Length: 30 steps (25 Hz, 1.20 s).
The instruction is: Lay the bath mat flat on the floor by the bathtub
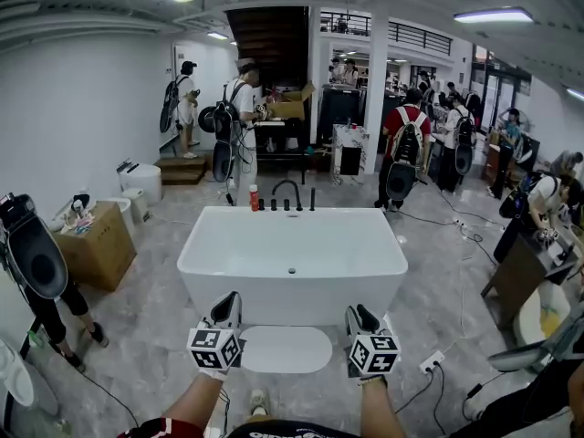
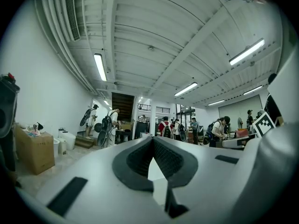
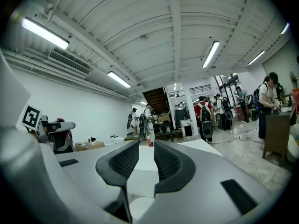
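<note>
A white bath mat [image 1: 278, 348] with rounded ends lies flat on the grey floor, right against the near side of the white bathtub [image 1: 292, 281]. My left gripper [image 1: 225, 312] hovers over the mat's left end; in the left gripper view its tips [image 2: 153, 139] touch, so it is shut with nothing in it. My right gripper [image 1: 362, 319] hangs over the mat's right end. In the right gripper view the right gripper [image 3: 146, 143] shows a clear gap, open, holding nothing. Beyond them I see the bathtub [image 3: 142, 167] and a white patch of mat [image 3: 140, 210].
A cardboard box [image 1: 96, 245] and a toilet [image 1: 139, 181] stand at the left. A person [image 1: 41, 281] stands close by at the left edge. A power strip [image 1: 431, 361] with cables lies at the right, beside a wooden cabinet [image 1: 516, 272]. Several people stand behind the tub.
</note>
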### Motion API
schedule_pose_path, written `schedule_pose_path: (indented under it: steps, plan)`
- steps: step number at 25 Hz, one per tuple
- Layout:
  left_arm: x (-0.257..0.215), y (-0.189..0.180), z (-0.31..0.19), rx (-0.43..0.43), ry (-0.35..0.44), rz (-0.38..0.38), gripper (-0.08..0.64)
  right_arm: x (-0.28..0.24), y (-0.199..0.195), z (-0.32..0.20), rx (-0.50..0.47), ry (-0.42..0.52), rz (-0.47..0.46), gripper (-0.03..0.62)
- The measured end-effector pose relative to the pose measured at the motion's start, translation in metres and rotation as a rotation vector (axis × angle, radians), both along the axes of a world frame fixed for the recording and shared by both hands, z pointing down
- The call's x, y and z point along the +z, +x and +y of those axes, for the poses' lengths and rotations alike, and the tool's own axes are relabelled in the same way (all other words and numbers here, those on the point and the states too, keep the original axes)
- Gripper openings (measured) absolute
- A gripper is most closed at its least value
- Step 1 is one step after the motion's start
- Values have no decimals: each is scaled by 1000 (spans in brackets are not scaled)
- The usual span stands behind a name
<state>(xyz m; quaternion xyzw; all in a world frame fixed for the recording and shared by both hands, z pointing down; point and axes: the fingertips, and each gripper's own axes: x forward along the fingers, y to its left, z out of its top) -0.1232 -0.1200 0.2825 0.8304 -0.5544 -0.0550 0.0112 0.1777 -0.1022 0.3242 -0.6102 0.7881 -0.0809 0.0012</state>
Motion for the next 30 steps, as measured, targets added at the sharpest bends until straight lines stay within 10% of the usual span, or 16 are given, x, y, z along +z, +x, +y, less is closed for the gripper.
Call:
schedule_pose_path:
  steps: [30]
  plan:
    - [15, -8, 1, 17, -46, 24, 17, -8, 3, 13, 42, -28, 104, 43]
